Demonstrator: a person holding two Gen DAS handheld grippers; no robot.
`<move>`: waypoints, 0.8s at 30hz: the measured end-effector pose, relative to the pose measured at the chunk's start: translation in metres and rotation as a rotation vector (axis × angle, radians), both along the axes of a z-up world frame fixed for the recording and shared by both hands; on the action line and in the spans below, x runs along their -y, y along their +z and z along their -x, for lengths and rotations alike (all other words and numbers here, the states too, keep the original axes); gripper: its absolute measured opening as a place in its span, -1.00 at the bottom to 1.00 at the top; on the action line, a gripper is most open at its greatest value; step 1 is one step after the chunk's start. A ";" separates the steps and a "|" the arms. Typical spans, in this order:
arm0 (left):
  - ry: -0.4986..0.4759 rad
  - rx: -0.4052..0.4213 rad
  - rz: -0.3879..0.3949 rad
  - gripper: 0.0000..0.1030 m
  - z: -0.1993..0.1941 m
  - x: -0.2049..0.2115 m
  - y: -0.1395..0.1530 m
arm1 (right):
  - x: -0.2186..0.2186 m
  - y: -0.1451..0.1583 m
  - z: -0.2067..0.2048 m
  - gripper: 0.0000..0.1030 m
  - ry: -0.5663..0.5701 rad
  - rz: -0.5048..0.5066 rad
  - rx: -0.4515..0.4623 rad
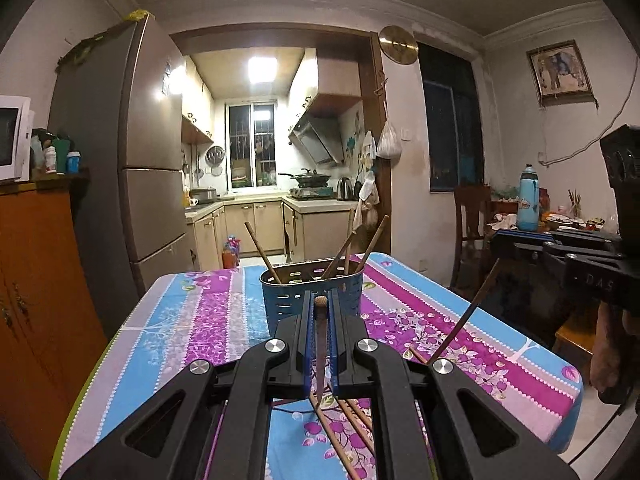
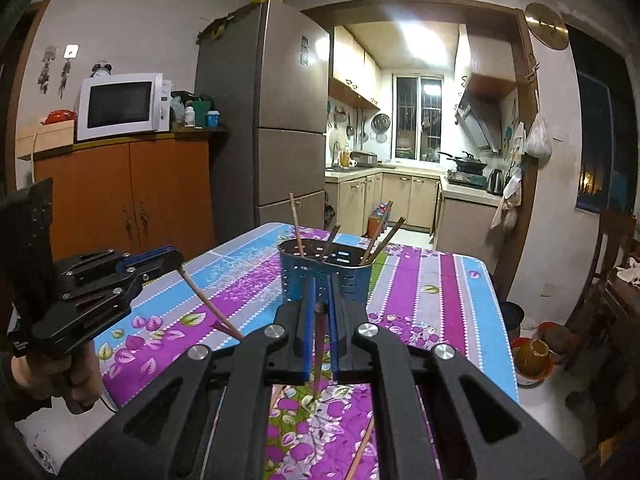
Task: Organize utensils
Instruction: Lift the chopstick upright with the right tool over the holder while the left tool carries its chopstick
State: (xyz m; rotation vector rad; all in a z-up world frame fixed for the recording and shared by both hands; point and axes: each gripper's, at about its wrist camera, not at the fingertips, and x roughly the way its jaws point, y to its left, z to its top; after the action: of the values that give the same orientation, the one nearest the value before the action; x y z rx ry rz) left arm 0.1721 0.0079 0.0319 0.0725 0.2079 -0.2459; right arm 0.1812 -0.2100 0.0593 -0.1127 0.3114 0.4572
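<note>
Chopstick [image 1: 320, 344] clamped in left tongs [image 1: 320, 304], another chopstick [image 2: 320, 344] in right tongs [image 2: 320, 300], before blue holder [image 1: 312, 292].

- Your left gripper [image 1: 320, 308]: matte black linkage arms, silver round screws, blue-edged fingers [image 1: 307, 332].
- Your right gripper [image 2: 320, 292]: identical build.
- Your left hand [image 2: 48, 376]: bare skin on black handle.

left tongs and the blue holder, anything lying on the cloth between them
Nothing lies there. The left wrist view shows only bare tablecloth between the left tongs, shut on a chopstick, and the blue utensil holder.
</note>
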 end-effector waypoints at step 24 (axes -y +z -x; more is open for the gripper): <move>0.018 -0.205 -0.029 -0.85 -0.032 -0.004 0.039 | -0.007 0.013 -0.020 -0.91 0.017 0.011 -0.021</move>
State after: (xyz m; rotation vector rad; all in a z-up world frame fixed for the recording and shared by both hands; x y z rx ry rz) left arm 0.2044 0.0124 0.0707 0.0746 0.4159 -0.2321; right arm 0.2009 -0.2031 0.0726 -0.1215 0.3335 0.4741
